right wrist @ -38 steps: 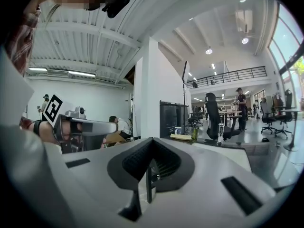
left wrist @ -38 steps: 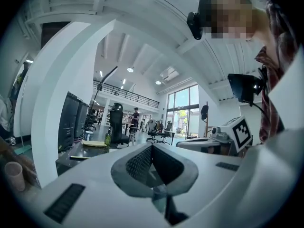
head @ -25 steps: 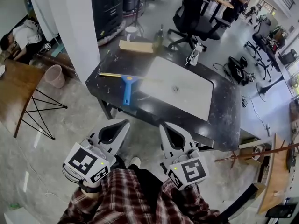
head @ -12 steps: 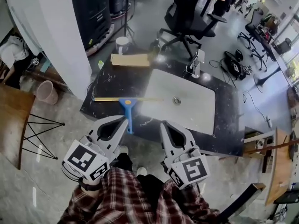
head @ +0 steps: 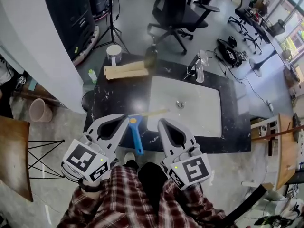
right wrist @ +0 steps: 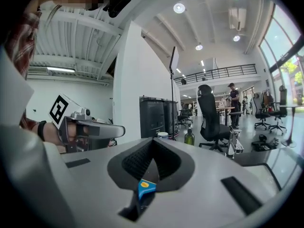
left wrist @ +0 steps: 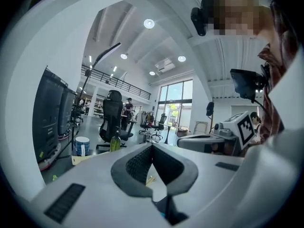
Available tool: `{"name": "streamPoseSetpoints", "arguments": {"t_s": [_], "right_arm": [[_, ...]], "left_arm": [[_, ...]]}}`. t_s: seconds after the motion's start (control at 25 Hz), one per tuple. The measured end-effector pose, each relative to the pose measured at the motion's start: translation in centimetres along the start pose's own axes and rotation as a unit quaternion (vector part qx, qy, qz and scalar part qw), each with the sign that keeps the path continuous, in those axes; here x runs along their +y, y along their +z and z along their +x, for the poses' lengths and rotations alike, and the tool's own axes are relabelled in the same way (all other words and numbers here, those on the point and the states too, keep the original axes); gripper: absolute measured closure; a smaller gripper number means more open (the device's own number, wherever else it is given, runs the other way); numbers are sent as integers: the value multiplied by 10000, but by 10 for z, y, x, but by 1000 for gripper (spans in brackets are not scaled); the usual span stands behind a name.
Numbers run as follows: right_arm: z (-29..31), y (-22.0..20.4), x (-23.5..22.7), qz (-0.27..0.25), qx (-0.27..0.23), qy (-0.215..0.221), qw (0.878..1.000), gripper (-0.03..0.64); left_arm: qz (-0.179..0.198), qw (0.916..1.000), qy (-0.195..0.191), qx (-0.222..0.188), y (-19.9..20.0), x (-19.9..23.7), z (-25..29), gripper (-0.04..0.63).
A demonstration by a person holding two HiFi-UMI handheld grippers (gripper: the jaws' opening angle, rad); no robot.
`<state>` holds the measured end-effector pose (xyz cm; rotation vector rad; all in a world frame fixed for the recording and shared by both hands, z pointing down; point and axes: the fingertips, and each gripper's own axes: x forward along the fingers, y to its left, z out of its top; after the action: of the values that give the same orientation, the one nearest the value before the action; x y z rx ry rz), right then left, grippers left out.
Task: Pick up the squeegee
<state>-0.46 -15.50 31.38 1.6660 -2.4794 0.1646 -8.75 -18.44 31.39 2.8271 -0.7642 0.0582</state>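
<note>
The squeegee (head: pixel 136 136) lies on the black table (head: pixel 113 98) near its front edge, its blue handle pointing towards me and its pale blade (head: pixel 153 113) running right onto a white panel (head: pixel 194 109). My left gripper (head: pixel 124 119) hangs just left of the handle, jaws shut and empty. On the handle's right is my right gripper (head: pixel 161 122), also shut with nothing held. In the right gripper view a blue piece of the squeegee (right wrist: pixel 146 186) shows through the gap behind the jaws. The left gripper view shows a sliver of the blade (left wrist: pixel 150 179) the same way.
A flat cardboard piece (head: pixel 126 70), a green bottle (head: pixel 151 56) and a small stand (head: pixel 199 63) sit at the table's far edge. A white pillar (head: pixel 33 51) rises at the left, with a pink bin (head: pixel 40 109) and a wooden table (head: pixel 10 151) beside it. An office chair (head: pixel 175 8) stands beyond.
Both grippers, still shut, have come forward from over the floor to the table's front edge. They now flank the squeegee handle, which stays on the table.
</note>
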Motion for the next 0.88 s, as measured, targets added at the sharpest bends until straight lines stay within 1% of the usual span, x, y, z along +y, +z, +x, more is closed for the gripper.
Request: {"name": "streamPoseSetpoints", "arguments": {"t_s": [0.24,0.48,0.68,0.88], "right_arm": [[11,-6,-12,-68,137,-53,9999,604],[9,-9,-28,-51,193,142,9997,604],[11,-9,-35,-2,162,409,9990,604],[15,-6,-33,-41,104,682,9976,604]], "left_arm": [[-244,9995,-8,184,-15,13,18,589],[-431,9987,224,182,-21,12,26,589],[-561,9974,450,-84,-14,10,24,589],[-560,9960,630,-308,-4,8,20,588]]}}
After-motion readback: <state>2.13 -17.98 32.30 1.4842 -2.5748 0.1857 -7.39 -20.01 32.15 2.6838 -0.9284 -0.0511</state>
